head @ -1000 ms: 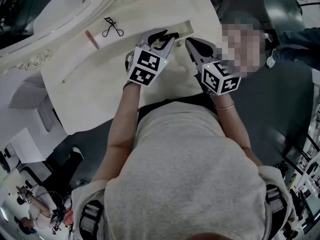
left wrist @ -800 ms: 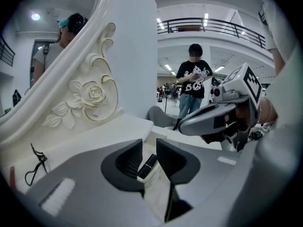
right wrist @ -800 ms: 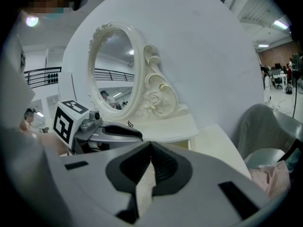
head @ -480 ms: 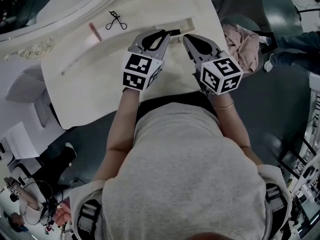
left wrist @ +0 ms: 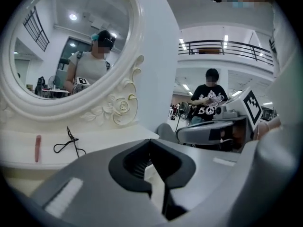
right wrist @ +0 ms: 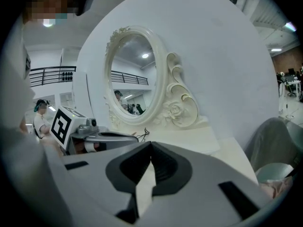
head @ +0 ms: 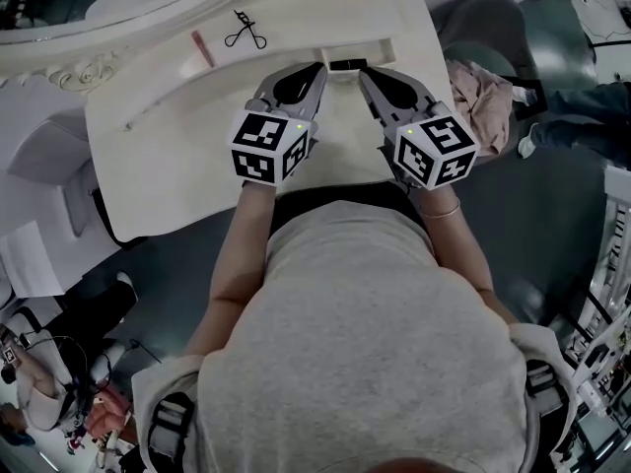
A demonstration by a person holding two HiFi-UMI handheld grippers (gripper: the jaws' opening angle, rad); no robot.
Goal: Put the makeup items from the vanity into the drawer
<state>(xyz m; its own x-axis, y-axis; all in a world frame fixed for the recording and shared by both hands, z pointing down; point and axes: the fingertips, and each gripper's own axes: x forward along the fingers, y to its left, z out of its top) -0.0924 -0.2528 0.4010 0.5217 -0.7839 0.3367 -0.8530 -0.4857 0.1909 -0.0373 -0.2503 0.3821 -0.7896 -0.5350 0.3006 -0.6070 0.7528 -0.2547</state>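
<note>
Cream vanity is seen from above, filling the upper middle of the head view. Oval mirror in its carved white frame is stood at the vanity's far left edge.

Left gripper is held over the near part of the vanity top. Its jaws are brought together at the tips, with nothing between them. Right gripper is held just beside it, tips near but apart from the left's. Its jaws are likewise met at the tip and nothing is gripped.

A small dark piece is noted between the two tips, at the edge of a long recess. Its nature cannot be told.

Makeup items are observed on the vanity top, near the mirror's base and well apart from both grippers. Black eyelash curler is laid flat. Pink stick is laid just beside it, to its left.
</note>
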